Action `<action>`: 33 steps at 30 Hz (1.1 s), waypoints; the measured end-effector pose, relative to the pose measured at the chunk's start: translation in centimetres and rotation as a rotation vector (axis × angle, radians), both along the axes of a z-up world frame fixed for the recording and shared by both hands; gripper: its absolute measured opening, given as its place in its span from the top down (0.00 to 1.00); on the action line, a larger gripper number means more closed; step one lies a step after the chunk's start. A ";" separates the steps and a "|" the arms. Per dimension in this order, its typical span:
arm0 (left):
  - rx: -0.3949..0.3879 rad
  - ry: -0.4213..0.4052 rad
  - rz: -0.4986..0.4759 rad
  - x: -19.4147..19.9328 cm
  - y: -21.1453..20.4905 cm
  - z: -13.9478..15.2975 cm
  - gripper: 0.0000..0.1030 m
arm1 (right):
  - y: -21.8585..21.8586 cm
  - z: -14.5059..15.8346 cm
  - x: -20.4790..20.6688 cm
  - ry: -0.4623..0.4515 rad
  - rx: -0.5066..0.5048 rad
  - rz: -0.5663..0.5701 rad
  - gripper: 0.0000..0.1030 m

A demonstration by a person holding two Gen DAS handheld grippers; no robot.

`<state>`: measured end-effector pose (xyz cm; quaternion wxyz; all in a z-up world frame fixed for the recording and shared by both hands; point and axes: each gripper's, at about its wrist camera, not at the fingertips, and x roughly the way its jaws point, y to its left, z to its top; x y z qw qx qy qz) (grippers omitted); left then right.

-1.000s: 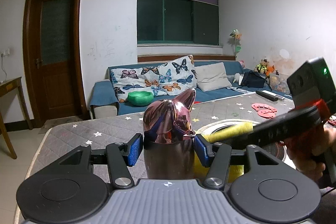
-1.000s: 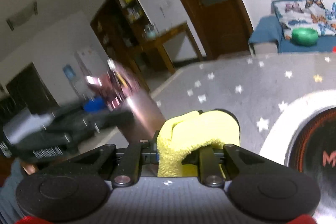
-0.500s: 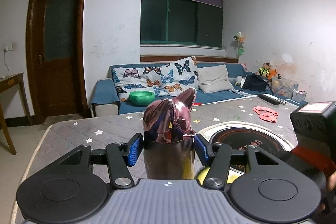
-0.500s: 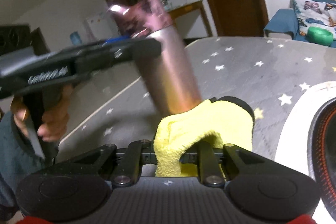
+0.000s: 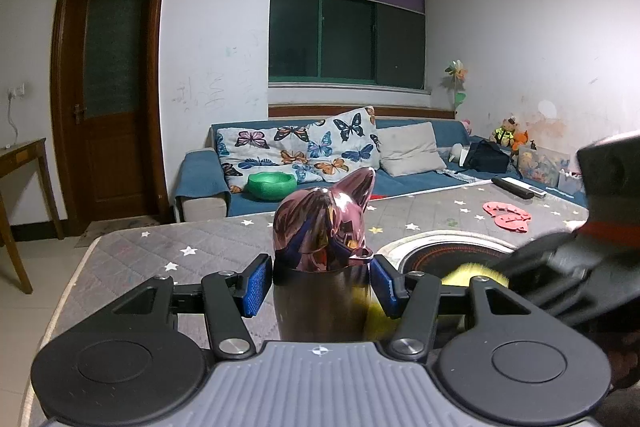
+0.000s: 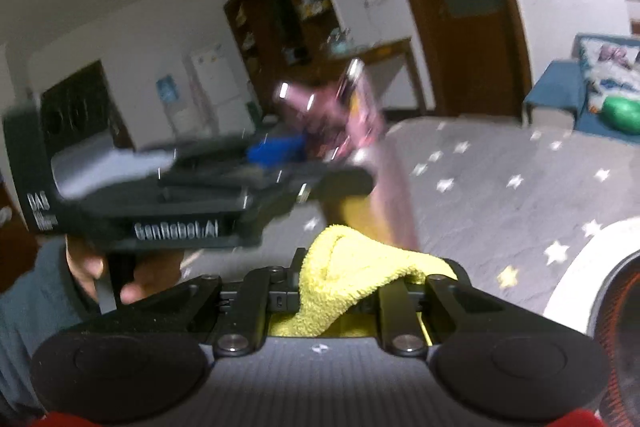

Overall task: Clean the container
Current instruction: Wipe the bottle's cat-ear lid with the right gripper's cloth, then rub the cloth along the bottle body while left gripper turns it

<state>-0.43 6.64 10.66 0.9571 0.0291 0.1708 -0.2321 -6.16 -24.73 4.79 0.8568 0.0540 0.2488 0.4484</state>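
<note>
A shiny pink metal bottle (image 5: 320,227) with an ear-shaped lid stands upright in my left gripper (image 5: 320,285), whose blue pads (image 5: 256,287) are shut on its body. My right gripper (image 6: 352,291) is shut on a folded yellow cloth (image 6: 352,267). The cloth touches the lower side of the blurred bottle (image 6: 384,195). In the left wrist view the right gripper (image 5: 560,267) comes in from the right, with the yellow cloth (image 5: 472,273) beside the bottle. A hand (image 6: 140,275) holds the left gripper (image 6: 320,167) by its handle.
A grey quilted cover with stars (image 5: 200,243) lies under both grippers. On it are a round black and red plate with a white rim (image 5: 452,255), a pink flat item (image 5: 506,215) and a remote (image 5: 518,187). Behind stands a blue sofa with a green bowl (image 5: 272,185).
My right gripper has shifted and rolled with the yellow cloth along the bottle's side, dropping low and coming back up at the right. The left gripper and bottle have kept still.
</note>
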 end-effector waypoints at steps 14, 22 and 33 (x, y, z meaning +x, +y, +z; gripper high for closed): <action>-0.005 0.003 0.009 -0.1 -0.1 -0.2 0.43 | -0.2 -0.6 -1.0 -0.156 -0.107 -0.064 0.85; -0.030 0.031 0.100 0.0 -0.5 -0.4 0.41 | 2.8 -2.5 -3.6 -0.182 -0.228 0.031 0.85; -0.006 0.039 0.271 -1.1 -3.6 -1.6 0.40 | 1.1 -2.6 -4.2 -0.136 -0.185 -0.005 0.85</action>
